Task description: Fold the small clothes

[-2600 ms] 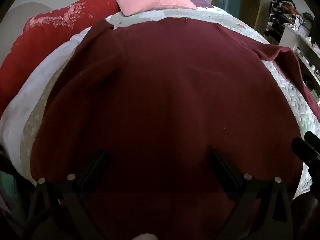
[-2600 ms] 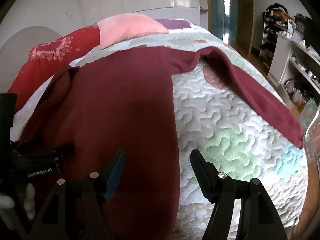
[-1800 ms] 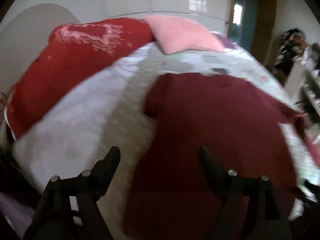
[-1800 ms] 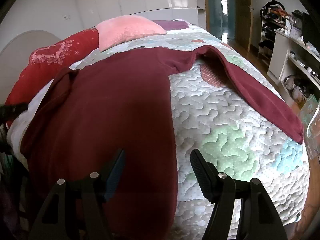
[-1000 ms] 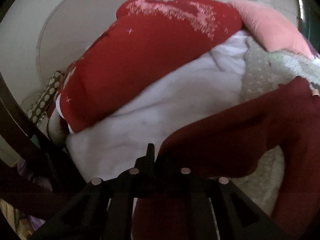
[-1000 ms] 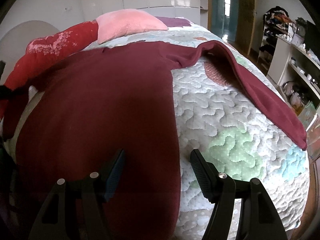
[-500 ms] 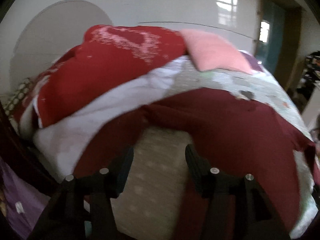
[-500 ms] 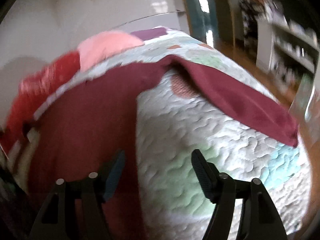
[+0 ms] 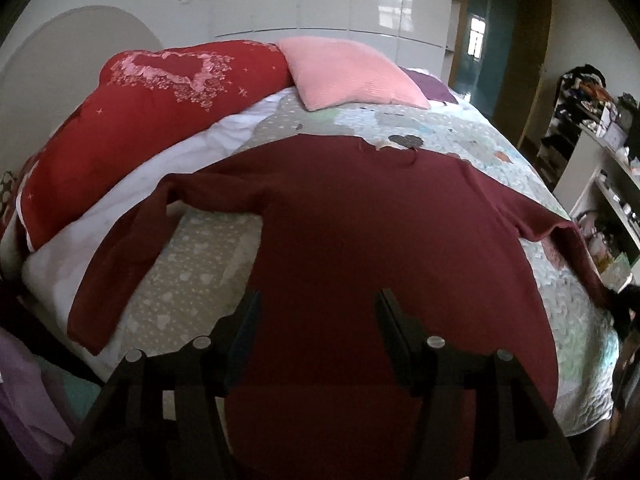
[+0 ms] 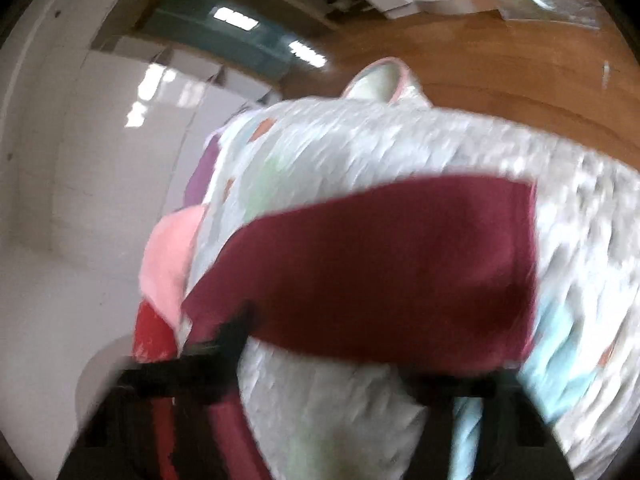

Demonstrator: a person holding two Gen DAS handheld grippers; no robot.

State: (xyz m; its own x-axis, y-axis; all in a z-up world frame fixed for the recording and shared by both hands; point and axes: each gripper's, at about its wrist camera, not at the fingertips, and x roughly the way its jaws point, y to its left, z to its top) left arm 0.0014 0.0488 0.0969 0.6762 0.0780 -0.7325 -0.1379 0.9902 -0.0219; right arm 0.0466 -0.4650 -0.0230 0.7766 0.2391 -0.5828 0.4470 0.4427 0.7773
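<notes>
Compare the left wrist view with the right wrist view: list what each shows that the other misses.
Only the left wrist view shows the whole maroon sweater spread flat, its left sleeve, the red heart blanket and the open left gripper.

Only the right wrist view, blurred, shows the wooden floor and the right sleeve end close up, with the right gripper around it.

Both show the quilt and pink pillow.

So it's a bed [image 9: 472,136] with a pastel patchwork quilt [image 9: 568,304]. A maroon long-sleeve top [image 9: 380,220] lies flat across the middle, hem at the near edge, one sleeve trailing toward the left edge, the other draped toward the right edge (blurry in the right wrist view). At the head end sit a pink pillow [image 9: 348,76] and a red heart-print cushion [image 9: 132,116].
</notes>
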